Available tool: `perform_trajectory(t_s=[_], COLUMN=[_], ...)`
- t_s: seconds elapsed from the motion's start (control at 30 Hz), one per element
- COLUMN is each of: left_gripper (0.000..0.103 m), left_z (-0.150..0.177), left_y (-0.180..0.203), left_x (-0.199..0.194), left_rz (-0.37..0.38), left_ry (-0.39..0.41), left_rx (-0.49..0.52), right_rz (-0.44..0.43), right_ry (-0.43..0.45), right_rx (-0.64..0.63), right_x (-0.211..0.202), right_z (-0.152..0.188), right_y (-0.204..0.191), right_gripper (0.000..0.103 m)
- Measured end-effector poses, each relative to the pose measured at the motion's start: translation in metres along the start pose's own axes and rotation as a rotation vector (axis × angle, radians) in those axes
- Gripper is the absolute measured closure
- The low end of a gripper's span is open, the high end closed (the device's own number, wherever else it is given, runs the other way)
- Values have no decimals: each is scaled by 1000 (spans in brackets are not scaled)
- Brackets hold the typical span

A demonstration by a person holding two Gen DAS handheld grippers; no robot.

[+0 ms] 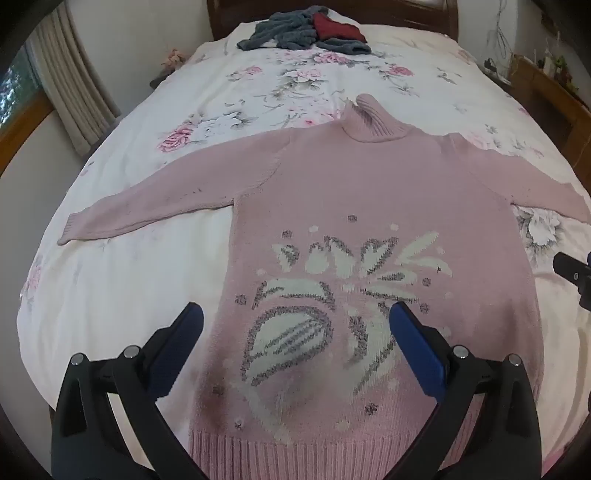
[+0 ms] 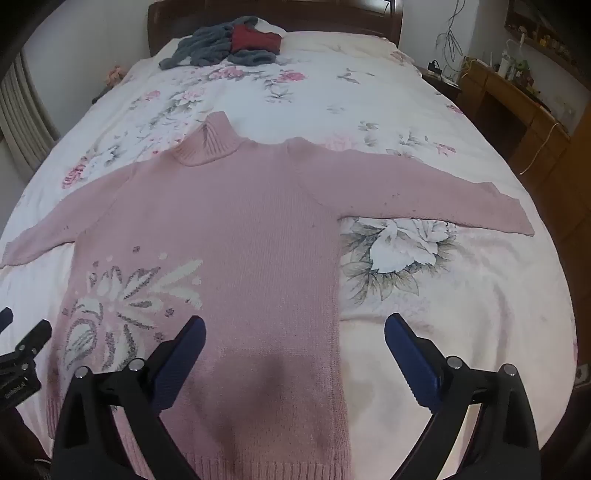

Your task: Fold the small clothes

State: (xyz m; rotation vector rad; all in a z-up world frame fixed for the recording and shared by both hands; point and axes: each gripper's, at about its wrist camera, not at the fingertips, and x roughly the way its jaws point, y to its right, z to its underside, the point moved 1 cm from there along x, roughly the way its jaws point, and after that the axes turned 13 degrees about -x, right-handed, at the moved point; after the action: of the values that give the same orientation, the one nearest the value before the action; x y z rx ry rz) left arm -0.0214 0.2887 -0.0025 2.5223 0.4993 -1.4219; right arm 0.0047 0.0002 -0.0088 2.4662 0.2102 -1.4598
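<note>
Pink sweater point(image 1: 369, 206) lay flat, sleeves spread, near the bed's point(image 1: 122, 288) foot edge; left hand-held gripper point(image 1: 295, 325) and right hand-held gripper point(image 2: 295, 336) hovered released, grasping nothing.

Bare bedspread point(image 2: 461, 314) lies open at right of the frame. A pile of clothes point(image 2: 225, 44) blocks the top. A pink sweater point(image 2: 240, 229) fills the centre.

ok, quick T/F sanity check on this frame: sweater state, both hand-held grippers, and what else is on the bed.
1. The pink sweater lies flat, sleeves spread out. True.
2. The left hand-held gripper is shut on the hem. False: it is open, holding nothing.
3. The right hand-held gripper is open. True.
4. The grey and red clothes lie on top of the sweater. False: they lie apart, near the headboard.
</note>
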Motion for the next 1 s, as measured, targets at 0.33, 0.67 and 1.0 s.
perform_trajectory(t_s=[0.33, 0.67, 1.0], left_gripper=[3, 3, 3], left_z=[10, 4, 4], left_y=[-1, 1, 0], left_x=[8, 4, 5], left_rz=[13, -3, -10], left_ry=[9, 8, 11], left_rx=[-11, 3, 5], right_rz=[4, -13, -16], right_ry=[-5, -14, -14], right_rx=[9, 20, 27], right_x=[4, 10, 12], right_z=[5, 5, 6], right_y=[0, 4, 5], right_gripper=[5, 4, 4])
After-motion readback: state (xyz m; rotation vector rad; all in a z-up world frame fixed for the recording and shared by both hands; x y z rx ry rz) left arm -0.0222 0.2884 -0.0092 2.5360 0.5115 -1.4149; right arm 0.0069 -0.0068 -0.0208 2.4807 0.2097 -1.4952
